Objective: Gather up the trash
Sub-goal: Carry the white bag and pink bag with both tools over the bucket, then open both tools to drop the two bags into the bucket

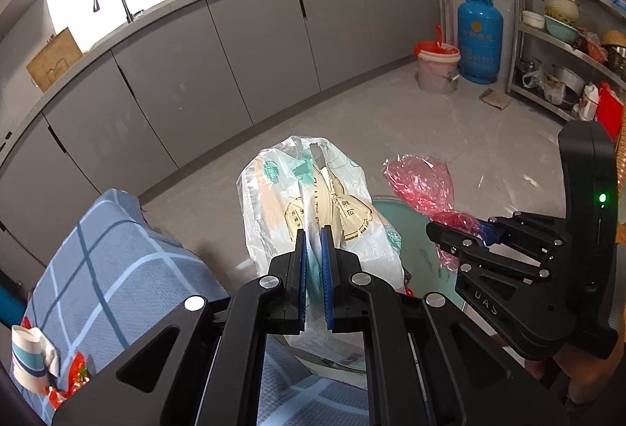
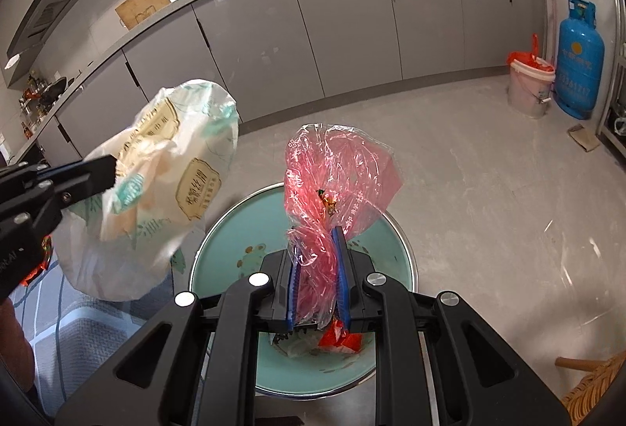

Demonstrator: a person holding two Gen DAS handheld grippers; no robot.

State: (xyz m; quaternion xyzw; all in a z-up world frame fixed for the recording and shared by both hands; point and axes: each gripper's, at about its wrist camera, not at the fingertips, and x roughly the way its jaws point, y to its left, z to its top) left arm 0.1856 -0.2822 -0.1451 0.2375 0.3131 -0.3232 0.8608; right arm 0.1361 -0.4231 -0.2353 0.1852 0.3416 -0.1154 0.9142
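My left gripper [image 1: 314,234] is shut on a white plastic wrapper [image 1: 313,199] printed with beige labels and green marks. In the right wrist view that white wrapper [image 2: 156,199] hangs at the left, held by the left gripper [image 2: 113,168]. My right gripper [image 2: 316,242] is shut on a crumpled red see-through plastic bag [image 2: 332,171], directly above a round teal bin [image 2: 395,269]. In the left wrist view the red bag [image 1: 422,183] and the right gripper [image 1: 485,230] sit at the right, with the teal bin [image 1: 414,230] below. Wrappers, one red, lie inside the bin [image 2: 336,342].
A blue checked cloth [image 1: 109,261] covers a surface at the left, with a paper cup [image 1: 27,359] and a red wrapper [image 1: 74,379] on it. Grey cabinets [image 1: 242,46] run along the back. A pink bucket [image 1: 436,68], a blue gas cylinder [image 1: 479,35] and a metal shelf [image 1: 563,35] stand at the far right.
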